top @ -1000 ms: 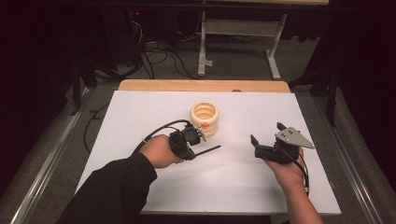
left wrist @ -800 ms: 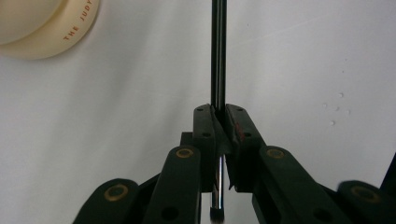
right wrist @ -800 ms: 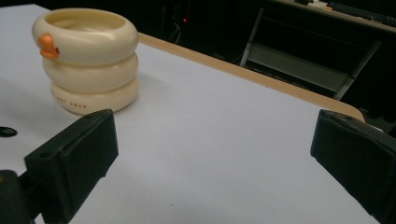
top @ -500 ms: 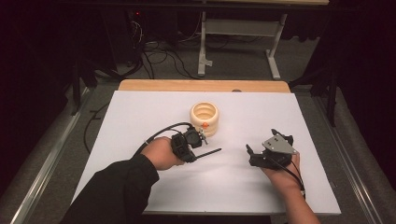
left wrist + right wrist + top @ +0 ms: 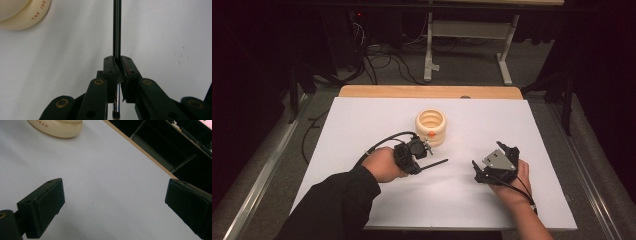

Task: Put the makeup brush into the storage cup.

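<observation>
Left gripper [image 5: 424, 155], centre of the high view: jaws pressed together on a thin black rod [image 5: 116, 27], which lies level above the white table sheet [image 5: 362, 125] with its free end pointing toward the right of the frame. Right gripper [image 5: 492, 162], lower right of centre: jaws spread wide, nothing between them. Cream ringed pot [image 5: 431, 126], upper centre, stands just above the left gripper in the frame, with a small orange knob [image 5: 431, 134] at its near side.

Judgement: the step in hand appears to be a two-handed handling of the rod. Done well, the left grip holds firm and steady while the right gripper lines up square to the rod's free end before closing.

The left gripper view shows the rod running straight up between the pads and orange lettering on the pot's base at upper left. The right gripper view confirms the wide spread; the high view alone gives the layout
</observation>
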Demonstrator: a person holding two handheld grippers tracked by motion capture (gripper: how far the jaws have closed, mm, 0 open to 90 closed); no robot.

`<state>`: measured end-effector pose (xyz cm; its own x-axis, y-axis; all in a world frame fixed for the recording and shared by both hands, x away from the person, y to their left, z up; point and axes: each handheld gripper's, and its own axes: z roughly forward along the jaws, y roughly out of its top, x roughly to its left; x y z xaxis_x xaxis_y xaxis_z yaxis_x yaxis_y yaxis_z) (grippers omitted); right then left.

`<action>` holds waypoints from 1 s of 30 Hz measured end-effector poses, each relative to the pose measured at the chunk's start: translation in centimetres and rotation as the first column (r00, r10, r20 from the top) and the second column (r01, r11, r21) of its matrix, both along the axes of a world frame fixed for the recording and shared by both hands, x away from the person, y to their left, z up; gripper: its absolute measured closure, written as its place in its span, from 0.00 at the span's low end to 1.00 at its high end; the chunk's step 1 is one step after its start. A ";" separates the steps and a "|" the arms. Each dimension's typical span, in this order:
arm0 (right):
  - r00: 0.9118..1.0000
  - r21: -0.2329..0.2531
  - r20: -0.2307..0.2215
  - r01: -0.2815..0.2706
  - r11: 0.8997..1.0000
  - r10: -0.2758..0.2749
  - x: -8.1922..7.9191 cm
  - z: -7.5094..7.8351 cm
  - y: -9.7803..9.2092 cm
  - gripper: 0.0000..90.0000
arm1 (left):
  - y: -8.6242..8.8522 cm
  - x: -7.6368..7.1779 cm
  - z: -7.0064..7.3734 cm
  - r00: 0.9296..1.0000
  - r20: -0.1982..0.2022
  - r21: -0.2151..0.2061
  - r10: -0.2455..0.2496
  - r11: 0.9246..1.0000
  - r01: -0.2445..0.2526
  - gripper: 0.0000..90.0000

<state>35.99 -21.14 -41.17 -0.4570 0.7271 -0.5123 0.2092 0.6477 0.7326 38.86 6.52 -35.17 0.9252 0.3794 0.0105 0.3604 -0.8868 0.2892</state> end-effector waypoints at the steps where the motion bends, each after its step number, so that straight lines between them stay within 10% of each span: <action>1: 1.000 -0.018 0.001 -0.007 1.000 0.007 0.0 -0.1 0.1 0.05 | 0.0 0.0 0.0 1.000 0.002 0.001 -0.001 1.000 0.001 0.92; 17: 0.995 -0.242 0.044 -0.076 0.967 0.089 -0.8 -0.8 2.3 0.09 | -0.1 -0.3 0.1 1.000 0.002 -0.012 -0.004 1.000 0.004 0.92; 30: 0.975 -0.404 0.094 -0.148 0.903 0.202 -2.2 -1.1 4.3 0.16 | -0.2 -0.3 0.1 1.000 0.001 -0.013 -0.006 1.000 0.006 0.92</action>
<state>33.84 -16.80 -42.25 -0.4678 0.3692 -0.8030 -0.0139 0.9054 0.4243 38.58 6.34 -35.03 0.9274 0.3740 0.0067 0.3548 -0.8852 0.3008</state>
